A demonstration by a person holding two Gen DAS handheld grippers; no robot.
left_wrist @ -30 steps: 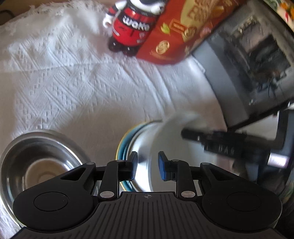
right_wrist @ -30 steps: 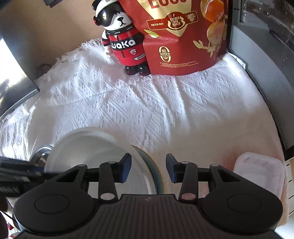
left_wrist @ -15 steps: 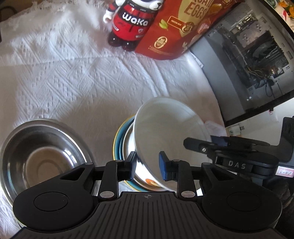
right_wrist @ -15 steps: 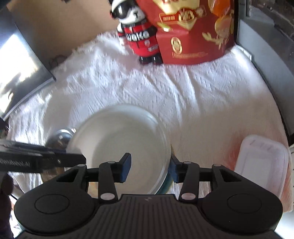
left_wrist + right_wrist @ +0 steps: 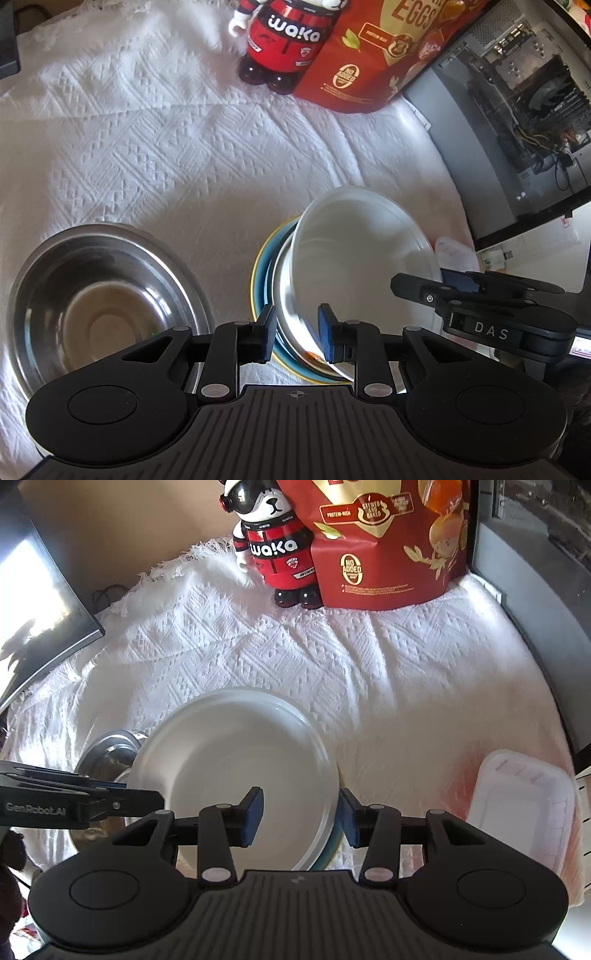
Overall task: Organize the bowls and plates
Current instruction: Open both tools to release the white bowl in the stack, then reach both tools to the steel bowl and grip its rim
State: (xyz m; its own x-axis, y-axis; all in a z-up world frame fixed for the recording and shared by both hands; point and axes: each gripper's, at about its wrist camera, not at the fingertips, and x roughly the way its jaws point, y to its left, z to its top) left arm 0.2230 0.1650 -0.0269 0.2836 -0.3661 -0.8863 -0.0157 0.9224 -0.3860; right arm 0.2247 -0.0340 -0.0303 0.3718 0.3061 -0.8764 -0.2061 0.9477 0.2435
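So the right gripper (image 5: 301,818) has its jaws spread with the near rim of the white bowl (image 5: 236,760) sitting between them, one pad inside the bowl and one outside, not squeezing it as far as I can see. The left gripper (image 5: 296,334) also has its jaws spread apart, hovering over the near edge of the stack with nothing pinched.

The white bowl is tilted, leaning in a shiny metal dish (image 5: 286,295) that rests on a blue plate with a yellow rim (image 5: 260,284). Just left of that stack there's a bigger steel bowl (image 5: 99,295) sitting by itself on the white tablecloth (image 5: 155,155) covering the surface. Right of the stack is a clear plastic container (image 5: 524,808). Behind the stack, well apart, a waka figure (image 5: 275,550) stands touching a red egg snack bag (image 5: 384,542).
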